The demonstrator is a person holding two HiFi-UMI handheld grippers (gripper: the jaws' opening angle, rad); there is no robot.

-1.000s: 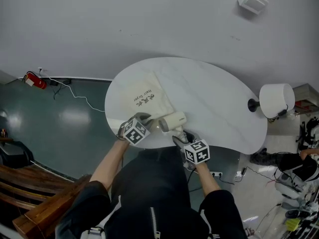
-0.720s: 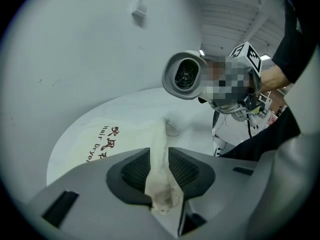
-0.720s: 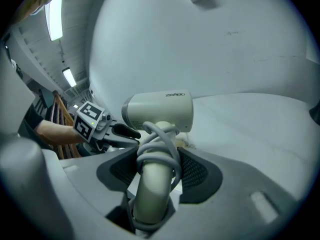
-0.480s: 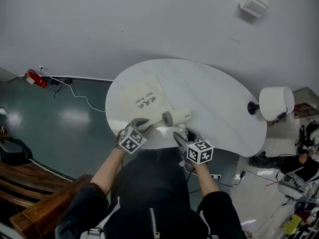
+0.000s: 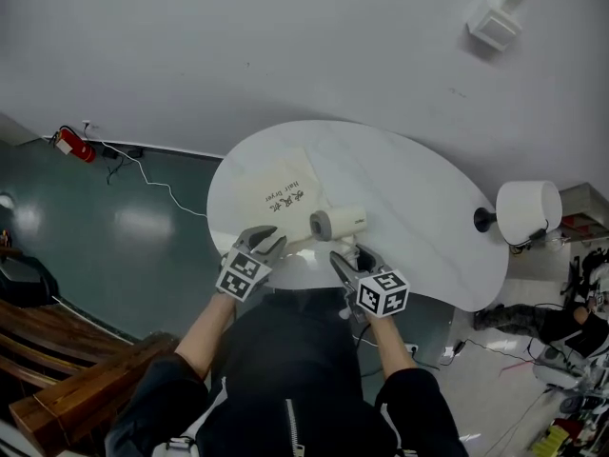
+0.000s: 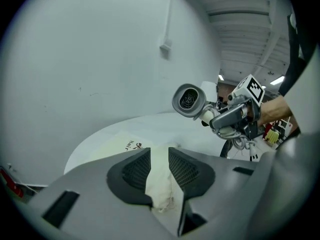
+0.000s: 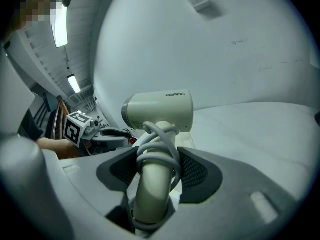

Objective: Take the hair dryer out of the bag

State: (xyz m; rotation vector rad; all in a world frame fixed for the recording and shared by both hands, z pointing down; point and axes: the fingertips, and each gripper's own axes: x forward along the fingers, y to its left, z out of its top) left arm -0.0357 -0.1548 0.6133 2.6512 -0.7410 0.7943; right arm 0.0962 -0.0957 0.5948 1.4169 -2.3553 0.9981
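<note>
Your right gripper [image 7: 159, 155] is clamped on the handle of the hair dryer [image 5: 340, 223], outside the bag [image 5: 274, 190], above the table [image 5: 423, 208]. On your left gripper [image 6: 160, 159] the jaws have just been opening and stand apart, with bag cloth between them.

printed small along the barrel of the hair dryer [image 7: 160, 111]: "zeado", or close to it. printed dark on the cream bag [image 5: 262, 179]: "hair dryer", beside a row of characters too small to read.
</note>
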